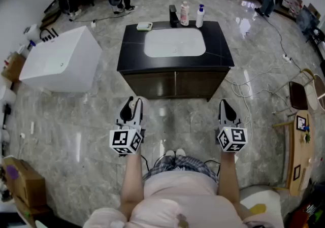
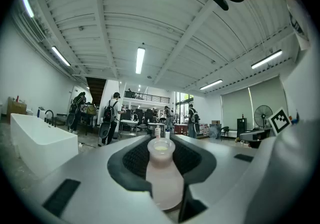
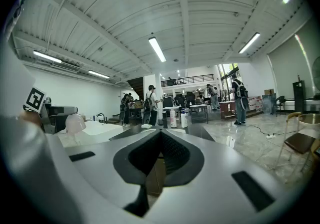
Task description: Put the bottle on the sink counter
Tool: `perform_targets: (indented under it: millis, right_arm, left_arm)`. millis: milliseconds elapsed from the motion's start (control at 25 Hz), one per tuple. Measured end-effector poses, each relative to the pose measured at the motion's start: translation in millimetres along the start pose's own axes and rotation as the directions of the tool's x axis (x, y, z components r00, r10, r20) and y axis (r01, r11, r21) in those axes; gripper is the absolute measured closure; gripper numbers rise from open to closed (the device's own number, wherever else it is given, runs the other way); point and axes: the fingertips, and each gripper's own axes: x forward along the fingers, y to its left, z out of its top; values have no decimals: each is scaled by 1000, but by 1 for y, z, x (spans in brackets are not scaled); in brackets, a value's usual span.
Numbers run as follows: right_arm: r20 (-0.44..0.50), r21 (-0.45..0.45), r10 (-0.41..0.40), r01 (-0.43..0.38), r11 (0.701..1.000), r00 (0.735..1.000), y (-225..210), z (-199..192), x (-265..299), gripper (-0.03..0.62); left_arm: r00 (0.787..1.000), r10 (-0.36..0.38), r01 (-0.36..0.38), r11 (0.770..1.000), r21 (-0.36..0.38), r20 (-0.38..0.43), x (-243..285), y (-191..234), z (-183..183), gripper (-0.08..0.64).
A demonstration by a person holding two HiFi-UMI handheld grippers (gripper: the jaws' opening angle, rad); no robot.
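Bottle [image 2: 162, 173] well short of counter [image 1: 133, 49] edge, seemingly.

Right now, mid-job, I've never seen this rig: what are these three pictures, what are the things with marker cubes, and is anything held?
No robot here: a person holds a hand-held gripper in each hand; the marker cubes are part of those. The head view looks down from the person's head at the black sink counter, which carries a pinkish bottle, a white pump bottle and a small pale item. The other two views each look along one hand-held gripper's jaws. The left hand-held gripper is closed on a pale pink bottle. The right hand-held gripper has its jaws together, nothing between them.
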Motion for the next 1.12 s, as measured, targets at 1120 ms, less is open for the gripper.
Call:
perform_targets:
  millis: [1120]
  right_arm:
    - [13, -23, -70, 70, 997, 997, 25, -3, 14, 577]
  left_arm:
    - [999, -51, 51, 998, -38, 1, 11, 29, -7, 423]
